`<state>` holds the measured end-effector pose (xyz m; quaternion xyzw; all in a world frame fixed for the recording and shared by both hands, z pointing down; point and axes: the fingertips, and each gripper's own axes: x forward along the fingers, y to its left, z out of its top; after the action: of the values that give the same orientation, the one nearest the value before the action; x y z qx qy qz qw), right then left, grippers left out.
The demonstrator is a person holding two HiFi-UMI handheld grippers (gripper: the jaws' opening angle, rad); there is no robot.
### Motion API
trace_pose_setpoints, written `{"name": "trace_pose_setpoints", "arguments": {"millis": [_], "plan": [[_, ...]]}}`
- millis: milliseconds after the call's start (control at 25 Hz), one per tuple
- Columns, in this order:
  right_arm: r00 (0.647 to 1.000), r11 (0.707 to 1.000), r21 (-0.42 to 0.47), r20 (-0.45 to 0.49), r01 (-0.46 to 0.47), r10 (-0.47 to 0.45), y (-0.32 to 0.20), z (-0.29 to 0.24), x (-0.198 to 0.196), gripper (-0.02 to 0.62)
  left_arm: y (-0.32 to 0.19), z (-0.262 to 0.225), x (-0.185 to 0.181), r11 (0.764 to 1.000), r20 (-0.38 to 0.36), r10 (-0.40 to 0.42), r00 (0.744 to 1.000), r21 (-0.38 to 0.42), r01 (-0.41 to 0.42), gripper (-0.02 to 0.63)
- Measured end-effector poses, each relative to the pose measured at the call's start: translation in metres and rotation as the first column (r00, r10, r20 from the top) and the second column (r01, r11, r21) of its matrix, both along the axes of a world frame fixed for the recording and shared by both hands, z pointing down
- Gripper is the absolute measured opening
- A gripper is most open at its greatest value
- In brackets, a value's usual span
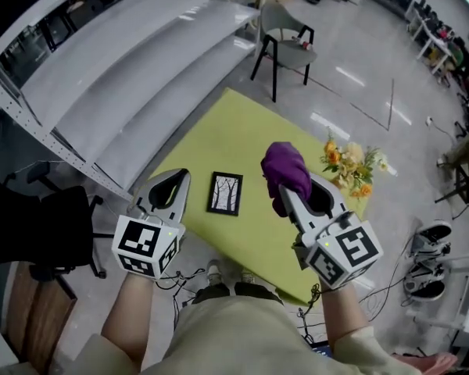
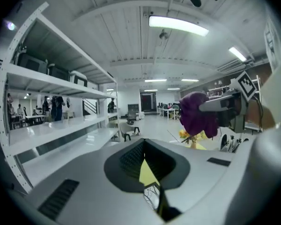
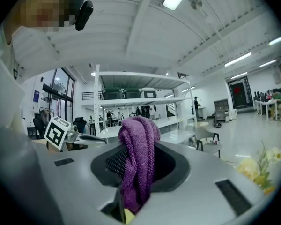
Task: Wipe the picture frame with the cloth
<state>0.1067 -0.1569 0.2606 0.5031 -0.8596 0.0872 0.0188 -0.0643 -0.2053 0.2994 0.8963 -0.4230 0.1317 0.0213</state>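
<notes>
A small black picture frame (image 1: 225,193) with a drawing of trees lies flat on the yellow-green table (image 1: 219,139). My left gripper (image 1: 177,178) hovers just left of it, jaws shut on nothing. Through the slit behind its tips, the left gripper view shows a corner of the picture frame (image 2: 152,194). My right gripper (image 1: 288,199) is held above the table to the right of the frame, shut on a purple cloth (image 1: 285,170). The purple cloth (image 3: 138,163) bunches out past the jaw tips. From the left gripper view the cloth (image 2: 196,114) hangs in the air at the right.
Yellow flowers (image 1: 352,166) stand at the table's far right edge. A chair (image 1: 285,41) sits beyond the table's far end. White shelving (image 1: 141,69) runs along the left. A black office chair (image 1: 55,225) is at the near left, and shoes (image 1: 430,241) lie on the floor at the right.
</notes>
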Motion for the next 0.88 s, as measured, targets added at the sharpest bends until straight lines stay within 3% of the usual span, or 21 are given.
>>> {"name": "trace_pose_setpoints", "arguments": {"millis": [200, 440, 640, 880], "plan": [[0.997, 0.997, 0.073, -0.056, -0.040, 0.044, 0.011, -0.036, 0.010, 0.100, 0.014, -0.059, -0.011, 0.992, -0.032, -0.026, 0.999, 0.125, 0.029, 0.008], [0.996, 0.990, 0.131, -0.064, -0.057, 0.066, 0.023, -0.057, 0.014, 0.101, 0.032, -0.085, -0.014, 0.977, -0.007, -0.018, 1.000, 0.211, 0.019, 0.008], [0.989, 0.986, 0.162, -0.128, -0.048, 0.069, 0.025, -0.060, 0.011, 0.100, 0.042, -0.086, -0.020, 0.972, 0.005, -0.026, 1.000, 0.232, 0.024, 0.008], [0.985, 0.994, 0.102, -0.162, -0.041, 0.057, 0.026, -0.036, 0.007, 0.100, 0.048, -0.073, -0.024, 0.982, -0.022, -0.019, 1.000, 0.189, 0.023, 0.008]]}}
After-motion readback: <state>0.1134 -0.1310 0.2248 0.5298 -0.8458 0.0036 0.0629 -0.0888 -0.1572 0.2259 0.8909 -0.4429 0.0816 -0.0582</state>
